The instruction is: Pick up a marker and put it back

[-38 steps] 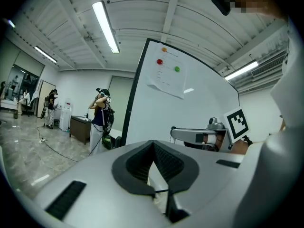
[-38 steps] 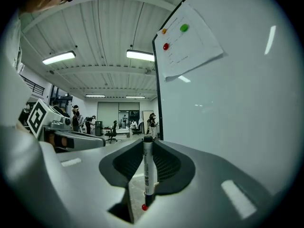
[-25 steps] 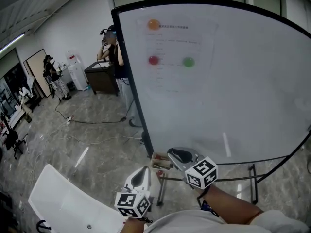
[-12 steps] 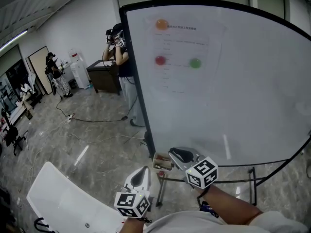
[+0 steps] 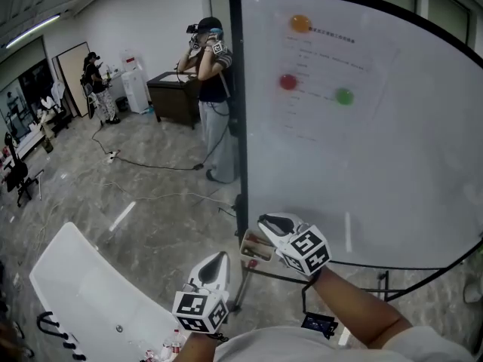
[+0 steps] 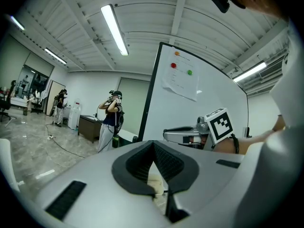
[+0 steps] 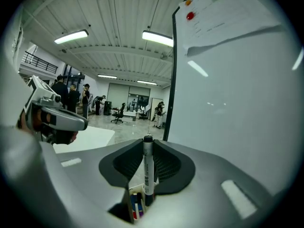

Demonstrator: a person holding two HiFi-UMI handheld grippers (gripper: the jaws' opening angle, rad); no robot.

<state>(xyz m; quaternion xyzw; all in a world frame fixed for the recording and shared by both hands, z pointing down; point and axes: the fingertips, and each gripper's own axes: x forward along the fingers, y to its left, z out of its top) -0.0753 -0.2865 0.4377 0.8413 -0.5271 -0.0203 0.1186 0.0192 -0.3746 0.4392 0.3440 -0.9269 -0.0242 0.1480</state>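
A dark marker stands upright between the jaws of my right gripper, which is shut on it. Right under it is a small beige box holding red and blue markers. In the head view the right gripper hovers just above and to the right of this box, which is fixed at the lower left corner of the whiteboard. My left gripper hangs lower and to the left. In its own view the left gripper has its jaws together on nothing, with the box showing beneath them.
A paper sheet is pinned to the whiteboard by orange, red and green magnets. A person with a headset stands left of the board near a dark desk. A white table lies lower left. Cables cross the floor.
The head view has swung left, so the whiteboard sits further right in it. My right gripper has risen a little with the marker. The left gripper has barely moved.
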